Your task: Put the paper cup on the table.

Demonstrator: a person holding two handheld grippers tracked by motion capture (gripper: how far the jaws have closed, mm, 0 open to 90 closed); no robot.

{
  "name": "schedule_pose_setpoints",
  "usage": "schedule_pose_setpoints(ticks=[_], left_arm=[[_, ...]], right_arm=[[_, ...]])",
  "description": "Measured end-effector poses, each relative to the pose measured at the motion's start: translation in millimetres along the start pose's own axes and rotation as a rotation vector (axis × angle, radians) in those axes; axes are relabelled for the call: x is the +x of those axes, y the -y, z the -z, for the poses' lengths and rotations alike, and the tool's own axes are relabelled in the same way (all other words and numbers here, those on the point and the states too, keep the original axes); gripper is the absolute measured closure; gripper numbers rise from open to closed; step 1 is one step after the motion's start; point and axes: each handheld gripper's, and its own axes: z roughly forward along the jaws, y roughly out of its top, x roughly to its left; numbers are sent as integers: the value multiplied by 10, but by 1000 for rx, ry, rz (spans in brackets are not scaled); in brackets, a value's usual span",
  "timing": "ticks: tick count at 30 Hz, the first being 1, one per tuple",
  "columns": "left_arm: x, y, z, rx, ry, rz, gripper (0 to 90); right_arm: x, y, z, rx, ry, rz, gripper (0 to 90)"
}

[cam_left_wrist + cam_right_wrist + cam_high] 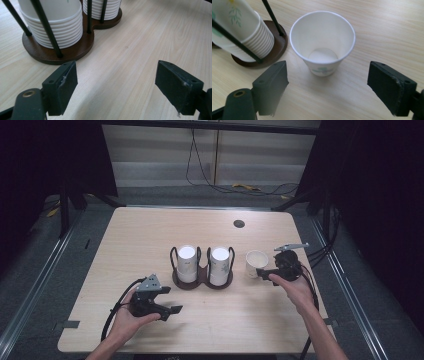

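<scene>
A single white paper cup (pixel 256 262) (pixel 322 42) stands upright and empty on the wooden table (pixel 150 235), right of a dark wooden cup holder (pixel 202 280) (pixel 62 53). The holder carries two stacks of white paper cups (pixel 187 262) (pixel 220 265) between black rods. My right gripper (pixel 261 272) (pixel 328 85) is open just in front of the single cup, its jaws wide on either side and not touching it. My left gripper (pixel 174 311) (pixel 116 82) is open over bare table near the front, a short way from the holder's base, with nothing between its jaws.
A small black round grommet (pixel 239 223) sits in the tabletop at the back right. Cables (pixel 240 187) run across the floor behind the table. Bare wood lies to the left of the holder and along the front edge.
</scene>
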Motion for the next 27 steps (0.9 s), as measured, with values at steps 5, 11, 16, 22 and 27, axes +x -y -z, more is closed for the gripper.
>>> schedule_pose_setpoints(ticks=[5, 11, 16, 22, 27], left_arm=[[20, 47, 31, 1, -23, 20, 181], [31, 142, 51, 21, -50, 22, 181], [12, 176, 53, 10, -44, 43, 183], [22, 198, 57, -13, -75, 59, 183], [36, 199, 73, -49, -64, 129, 165]], right_arm=[[6, 144, 73, -29, -3, -6, 167], [119, 360, 177, -84, -31, -35, 213], [305, 603, 241, -139, -42, -54, 226], [409, 815, 286, -206, -62, -45, 226], [425, 933, 286, -233, -54, -66, 198]])
